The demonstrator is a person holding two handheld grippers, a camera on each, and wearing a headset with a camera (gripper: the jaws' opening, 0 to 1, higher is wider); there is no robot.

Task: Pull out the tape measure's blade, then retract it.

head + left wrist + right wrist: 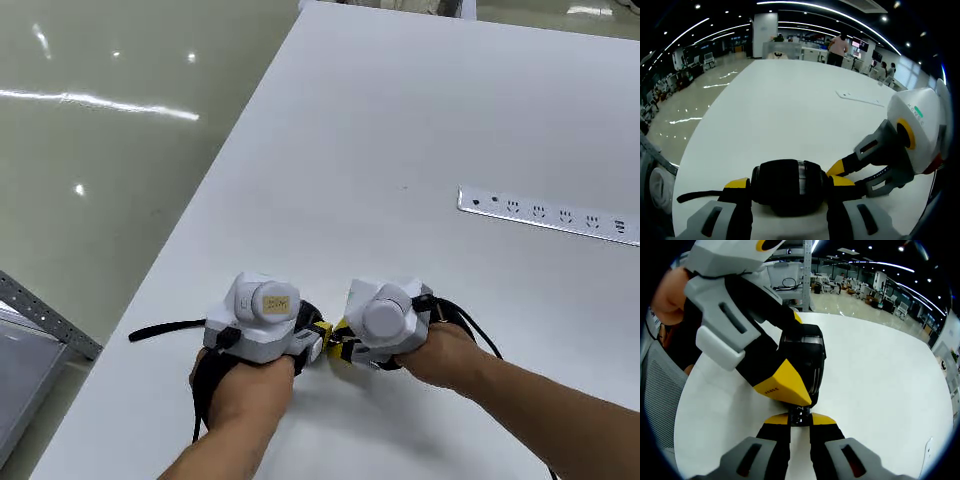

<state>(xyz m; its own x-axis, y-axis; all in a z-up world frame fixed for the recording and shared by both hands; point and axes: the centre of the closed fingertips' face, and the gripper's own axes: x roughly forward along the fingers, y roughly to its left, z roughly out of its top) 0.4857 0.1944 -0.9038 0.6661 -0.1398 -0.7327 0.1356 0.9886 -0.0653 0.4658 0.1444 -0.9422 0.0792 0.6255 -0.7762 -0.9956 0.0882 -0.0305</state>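
Bright, even overhead light glares off the floor (120, 110) (fisheye edges bend), shadows soft.

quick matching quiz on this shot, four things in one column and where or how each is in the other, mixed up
Things:
1. tape measure
2. power strip
3. right gripper
4. strap

Place or state:
A. flat on the table, away from both grippers
B. trails left across the table
C. clamped between the left gripper jaws
D. shut on the blade tip

Pairs: 1-C, 2-A, 3-D, 4-B
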